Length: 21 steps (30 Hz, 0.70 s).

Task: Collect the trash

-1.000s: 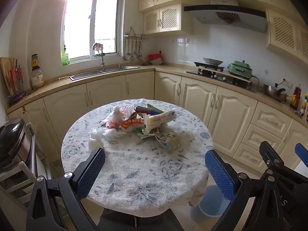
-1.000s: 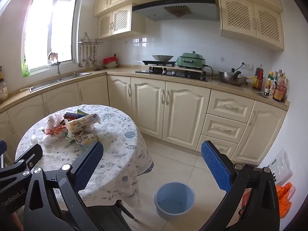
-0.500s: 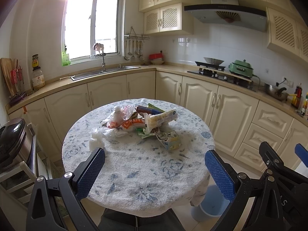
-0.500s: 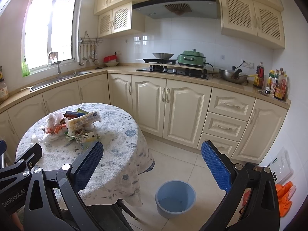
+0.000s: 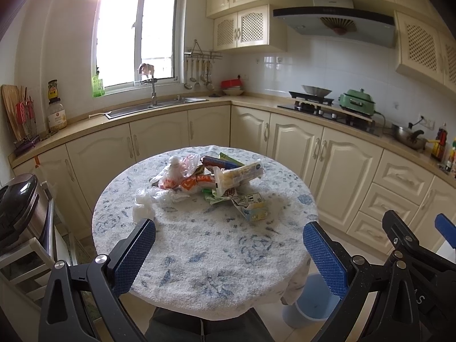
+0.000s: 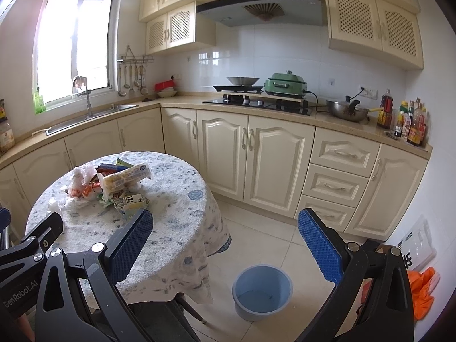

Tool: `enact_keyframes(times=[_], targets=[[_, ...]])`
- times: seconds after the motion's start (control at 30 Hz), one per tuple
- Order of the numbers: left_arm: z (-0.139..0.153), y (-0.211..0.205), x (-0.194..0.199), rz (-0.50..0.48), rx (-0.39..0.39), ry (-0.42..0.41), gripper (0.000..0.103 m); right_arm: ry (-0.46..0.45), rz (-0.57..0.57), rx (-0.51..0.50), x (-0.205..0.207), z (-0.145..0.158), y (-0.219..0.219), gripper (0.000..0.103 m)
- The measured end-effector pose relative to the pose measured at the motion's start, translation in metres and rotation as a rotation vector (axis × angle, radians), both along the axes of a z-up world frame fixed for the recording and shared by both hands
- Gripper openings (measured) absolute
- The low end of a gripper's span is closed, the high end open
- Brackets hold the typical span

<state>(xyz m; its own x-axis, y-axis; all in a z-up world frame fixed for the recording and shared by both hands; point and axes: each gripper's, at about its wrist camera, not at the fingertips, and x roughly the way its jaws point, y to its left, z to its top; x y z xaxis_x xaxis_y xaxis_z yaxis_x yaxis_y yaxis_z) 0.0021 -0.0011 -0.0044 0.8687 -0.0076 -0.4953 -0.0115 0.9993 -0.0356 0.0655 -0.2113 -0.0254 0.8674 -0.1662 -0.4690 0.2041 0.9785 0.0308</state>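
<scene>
A heap of trash (image 5: 205, 181) lies on the far half of the round table (image 5: 199, 245): plastic bags, snack wrappers, a long yellow packet (image 5: 239, 173), a crushed carton (image 5: 252, 206) and a white wad (image 5: 142, 206). The same trash heap (image 6: 111, 183) shows at the left in the right wrist view. My left gripper (image 5: 229, 249) is open over the table's near edge, short of the heap. My right gripper (image 6: 225, 242) is open to the right of the table, above the floor. A blue bucket (image 6: 262, 292) stands on the floor beside the table, empty as far as I see.
Cream cabinets (image 6: 256, 154) and a counter run along the back and right. A sink (image 5: 154, 107) sits under the window, a hob with a green cooker (image 6: 285, 85) farther right. A metal pot (image 5: 17, 208) on a rack stands left of the table. Something orange (image 6: 421, 290) lies at the right wall.
Both views have shifted a little, as if the grippers eased forward and up. The trash and the bucket have not moved, and both grippers stay open.
</scene>
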Motion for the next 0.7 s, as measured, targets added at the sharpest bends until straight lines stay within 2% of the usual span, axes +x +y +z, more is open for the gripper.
enact_keyframes(times=[0.7], targets=[[-0.0006, 0.0012, 0.0004, -0.001, -0.003, 0.019, 0.101, 0.005, 0.006, -0.010, -0.0008, -0.0012, 0.0032, 0.103]])
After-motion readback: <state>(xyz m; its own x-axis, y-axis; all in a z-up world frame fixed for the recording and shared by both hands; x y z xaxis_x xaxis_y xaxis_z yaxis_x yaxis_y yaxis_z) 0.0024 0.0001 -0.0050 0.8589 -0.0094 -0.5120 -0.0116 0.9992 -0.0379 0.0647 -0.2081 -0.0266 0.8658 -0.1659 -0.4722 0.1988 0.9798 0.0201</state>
